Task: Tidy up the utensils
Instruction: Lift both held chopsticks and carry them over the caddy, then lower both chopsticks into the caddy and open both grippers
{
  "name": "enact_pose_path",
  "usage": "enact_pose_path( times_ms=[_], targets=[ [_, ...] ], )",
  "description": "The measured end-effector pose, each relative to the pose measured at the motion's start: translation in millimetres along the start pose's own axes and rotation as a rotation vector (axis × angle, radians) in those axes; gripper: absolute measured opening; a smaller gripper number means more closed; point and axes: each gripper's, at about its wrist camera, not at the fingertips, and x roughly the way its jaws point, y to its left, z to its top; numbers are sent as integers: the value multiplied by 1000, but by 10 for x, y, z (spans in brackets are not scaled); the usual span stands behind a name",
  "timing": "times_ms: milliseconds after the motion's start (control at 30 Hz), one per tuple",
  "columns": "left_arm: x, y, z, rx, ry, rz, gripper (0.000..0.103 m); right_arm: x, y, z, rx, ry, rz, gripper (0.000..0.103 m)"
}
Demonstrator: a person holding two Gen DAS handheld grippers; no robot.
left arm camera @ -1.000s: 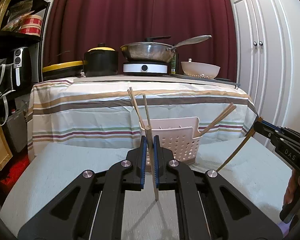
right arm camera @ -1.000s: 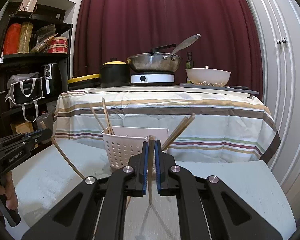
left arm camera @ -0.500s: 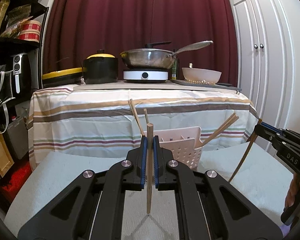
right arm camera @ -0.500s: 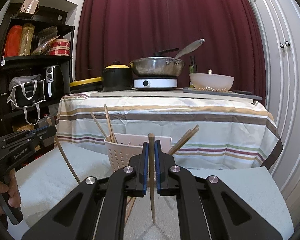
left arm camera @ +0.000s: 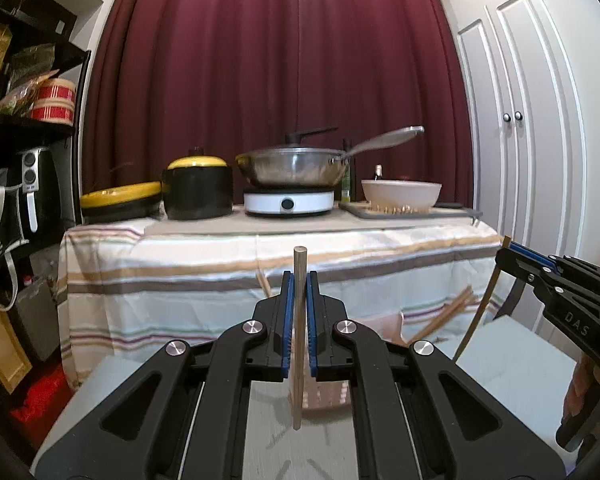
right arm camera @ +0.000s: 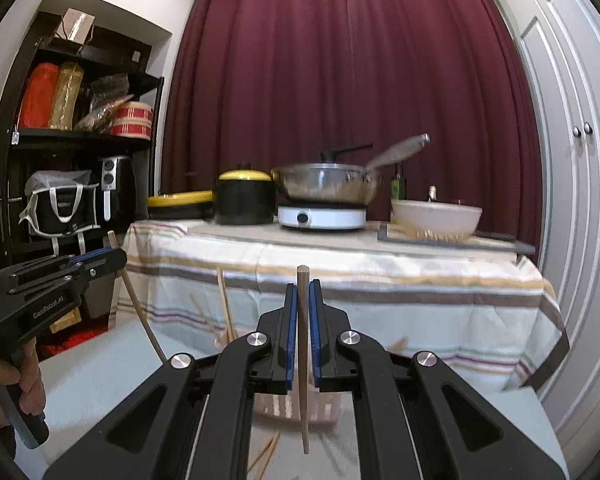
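Note:
My left gripper [left arm camera: 299, 284] is shut on a wooden chopstick [left arm camera: 299, 260] that stands upright between the blue pads. My right gripper [right arm camera: 303, 292] is shut on another upright chopstick [right arm camera: 305, 420]. Both hang above the pale work surface [left arm camera: 500, 364]. The pink perforated utensil basket [left arm camera: 392, 326] sits just beyond, mostly hidden behind the jaws, with several chopsticks [left arm camera: 450, 312] leaning out of it. In the right wrist view the basket [right arm camera: 276, 404] shows below the jaws. Each view catches the other gripper: the right gripper [left arm camera: 505, 254] at the right, the left gripper [right arm camera: 116, 257] at the left.
Behind stands a table with a striped cloth [left arm camera: 220, 264], bearing a black pot [left arm camera: 198, 188], a pan on a white cooker [left arm camera: 288, 202] and a bowl [left arm camera: 400, 194]. A dark shelf [right arm camera: 80, 140] is at left, white cupboard doors [left arm camera: 520, 140] at right. Loose chopsticks [right arm camera: 268, 454] lie on the surface.
Both grippers have risen with their chopsticks still clamped. The basket has dropped lower in both views and now sits mostly behind the jaws.

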Motion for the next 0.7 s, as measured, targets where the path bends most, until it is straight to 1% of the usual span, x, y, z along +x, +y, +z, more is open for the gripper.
enact_pose_path(
  times_ms=[200,400,533,700],
  targets=[
    [126,-40,273,19,-68,5,6,146,-36,250,-12,-70,-6,7],
    [339,-83,460,17,-106,7,6,338,-84,428,-20,-124,-19,7],
    [497,-122,494,21,-114,9,6,473,-126,461,-18,-139,-32,7],
    [707,-153,519,-7,-112,-7,6,653,-171,410,8,-127,-36,7]
  ],
)
